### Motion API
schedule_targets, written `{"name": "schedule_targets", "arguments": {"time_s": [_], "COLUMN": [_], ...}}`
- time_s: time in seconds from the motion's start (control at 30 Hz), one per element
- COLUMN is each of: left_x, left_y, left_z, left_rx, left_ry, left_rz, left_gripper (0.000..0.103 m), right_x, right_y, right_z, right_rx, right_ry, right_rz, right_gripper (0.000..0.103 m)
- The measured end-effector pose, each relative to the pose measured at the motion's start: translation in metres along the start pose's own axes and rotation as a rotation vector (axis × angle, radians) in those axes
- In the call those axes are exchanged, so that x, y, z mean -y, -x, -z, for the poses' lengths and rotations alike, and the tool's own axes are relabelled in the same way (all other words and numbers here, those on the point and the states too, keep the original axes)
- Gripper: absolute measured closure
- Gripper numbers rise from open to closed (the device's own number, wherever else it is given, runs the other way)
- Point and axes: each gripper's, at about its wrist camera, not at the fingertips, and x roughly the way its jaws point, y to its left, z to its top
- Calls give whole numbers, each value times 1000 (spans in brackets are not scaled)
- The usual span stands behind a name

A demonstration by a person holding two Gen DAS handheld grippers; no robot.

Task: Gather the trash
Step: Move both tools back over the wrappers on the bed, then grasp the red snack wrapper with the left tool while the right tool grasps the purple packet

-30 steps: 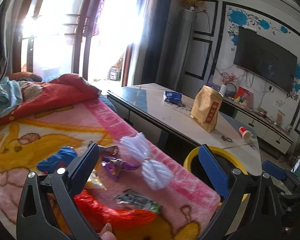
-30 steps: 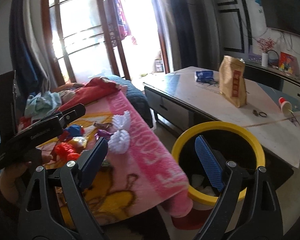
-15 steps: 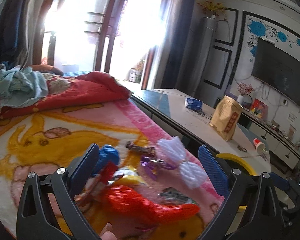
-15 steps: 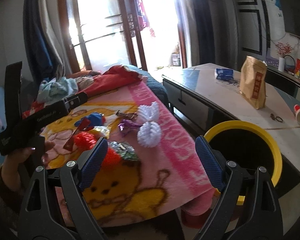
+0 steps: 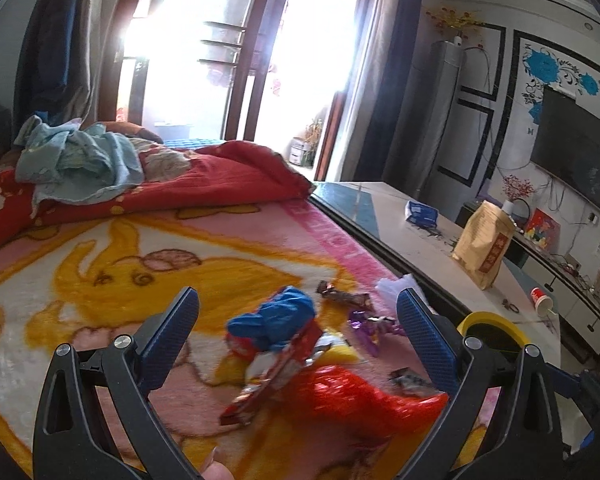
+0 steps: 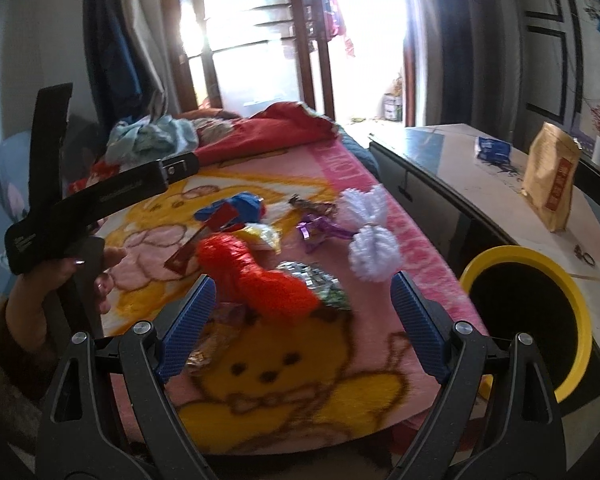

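On the pink cartoon blanket (image 6: 340,368) a heap of trash is spread: a red crinkled bag (image 6: 256,276), a blue wrapper (image 5: 280,316), a white pom-pom (image 6: 370,232). Both the left gripper (image 5: 298,320) and right gripper (image 6: 302,304) are held above it with fingers wide, nothing gripped. A yellow-rimmed bin (image 6: 576,300) is seen beside the bed.

Both grippers ours, one per hand. Left gripper (image 5: 298,328): jaws wide apart, blue ribbed pads clear of everything, nothing clamped; pointing forward and somewhat down. Our fingertip just visible at bottom edge of left wrist view. Right gripper (image 6: 302,320): jaws equally wide, nothing between pads, angled downward. From right wrist view we see left hand (image 6: 70,280) wrapped round left gripper's handle, sleeve at wrist, tool held out level at left side of view. Grippers apart, not touching.
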Motion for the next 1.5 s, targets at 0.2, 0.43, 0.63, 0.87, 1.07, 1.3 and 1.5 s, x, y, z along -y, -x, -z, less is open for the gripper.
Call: {"name": "schedule_targets", "arguments": {"time_s": [0.2, 0.43, 0.63, 0.87, 1.07, 1.3, 1.5], "left_x": [-20, -43, -50, -47, -47, -43, -39], "left_y": [-1, -5, -16, -35, -47, -48, -35], "left_z": [6, 23, 37, 51, 58, 61, 53], "left_rx": [-33, -112, -197, -285, -325, -343, -303], "left_ry": [-19, -64, -96, -117, -106, -118, -132], "left_rz": [-20, -14, 37, 96, 109, 135, 146], "left_gripper": [7, 7, 26, 40, 59, 81, 89], "right_x": [-17, -35, -44, -52, -54, -55, -55], "right_y": [-21, -48, -66, -84, -90, -89, -79], "right_z": [7, 20, 28, 32, 37, 38, 32], "right_rx": [-88, -171, -232, -278, -304, -308, -288], "right_ry": [-15, -4, -15, -21, -22, 0, 12], "right_rz": [-53, -76, -97, -115, -121, -142, -177], "right_gripper": [22, 26, 34, 41, 58, 81, 88]}}
